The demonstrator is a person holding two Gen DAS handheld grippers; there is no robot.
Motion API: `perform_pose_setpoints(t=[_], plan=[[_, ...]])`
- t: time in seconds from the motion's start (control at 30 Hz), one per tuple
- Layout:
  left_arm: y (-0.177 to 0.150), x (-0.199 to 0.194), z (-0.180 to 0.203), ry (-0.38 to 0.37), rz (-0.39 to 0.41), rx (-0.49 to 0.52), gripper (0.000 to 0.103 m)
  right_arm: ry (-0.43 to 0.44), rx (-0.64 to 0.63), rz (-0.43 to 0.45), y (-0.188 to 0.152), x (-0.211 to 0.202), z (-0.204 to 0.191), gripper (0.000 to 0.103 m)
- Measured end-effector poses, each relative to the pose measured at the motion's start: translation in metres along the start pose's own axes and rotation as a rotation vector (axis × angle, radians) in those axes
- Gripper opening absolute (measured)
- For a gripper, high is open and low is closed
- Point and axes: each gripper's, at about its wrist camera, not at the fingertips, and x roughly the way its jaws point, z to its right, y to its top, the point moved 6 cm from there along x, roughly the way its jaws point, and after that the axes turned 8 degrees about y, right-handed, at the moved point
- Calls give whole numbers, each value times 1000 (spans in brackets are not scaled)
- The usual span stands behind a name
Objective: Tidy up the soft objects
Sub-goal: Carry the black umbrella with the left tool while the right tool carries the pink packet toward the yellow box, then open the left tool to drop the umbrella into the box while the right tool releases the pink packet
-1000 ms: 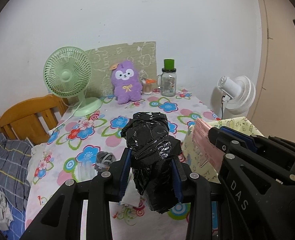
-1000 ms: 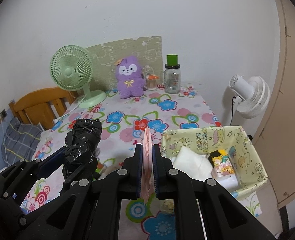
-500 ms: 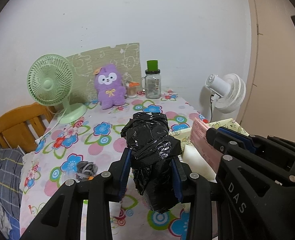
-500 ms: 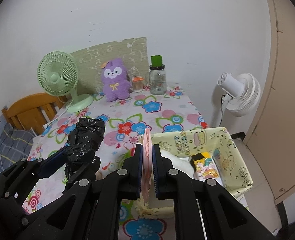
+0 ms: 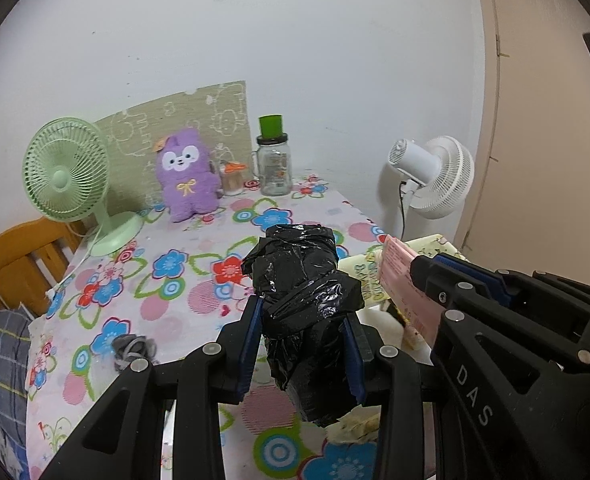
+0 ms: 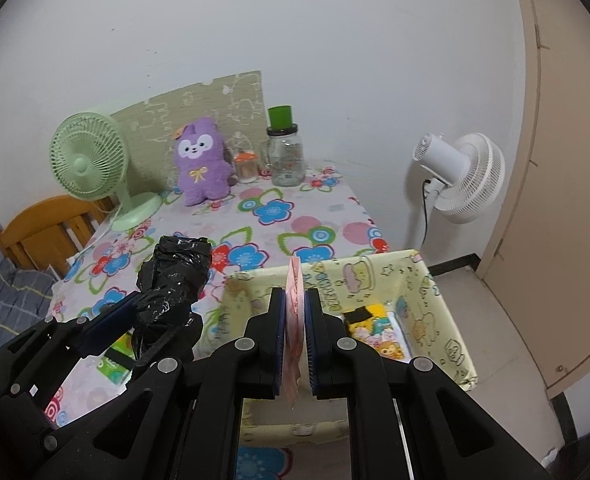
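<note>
Right wrist view: right hand-held gripper (image 6: 294, 316) clamps a thin pink packet (image 6: 295, 296) edge-up over the yellow fabric bin (image 6: 447, 312). Left hand-held gripper (image 5: 301, 336) grips a crinkled, glossy black plastic bundle (image 5: 303, 284) above the desk (image 5: 167, 264). Step: carrying to bin; next, lower and let go.
</note>
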Motion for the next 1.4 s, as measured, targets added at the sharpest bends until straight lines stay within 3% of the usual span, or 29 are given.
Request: perform_pose_setpoints(t=[0.43, 0.97, 1.03, 1.1, 1.17, 1.23, 1.3, 1.37, 1.4], plan=[[5, 20, 40, -48, -21, 42, 38, -41, 48, -14, -3, 7, 45, 12], [-12, 48, 72, -97, -100, 58, 41, -83, 78, -96, -22, 29, 78, 13], [-15, 50, 73, -96, -109, 59, 44, -91, 77, -110, -24, 32, 79, 13], [-18, 54, 74, -97, -130, 62, 61, -96, 76, -121, -27, 34, 81, 14], [-20, 55, 73, -92, -140, 62, 66, -97, 75, -125, -29, 36, 80, 14], [-21, 55, 72, -87, -140, 62, 68, -99, 70, -127, -29, 36, 79, 17], [-22, 55, 71, -72, -140, 70, 77, -110, 62, -129, -30, 36, 78, 22], [-22, 53, 70, -71, -133, 76, 80, -109, 63, -126, -30, 36, 77, 36], [-22, 52, 69, -67, -130, 77, 82, -107, 66, -119, -30, 35, 76, 50]])
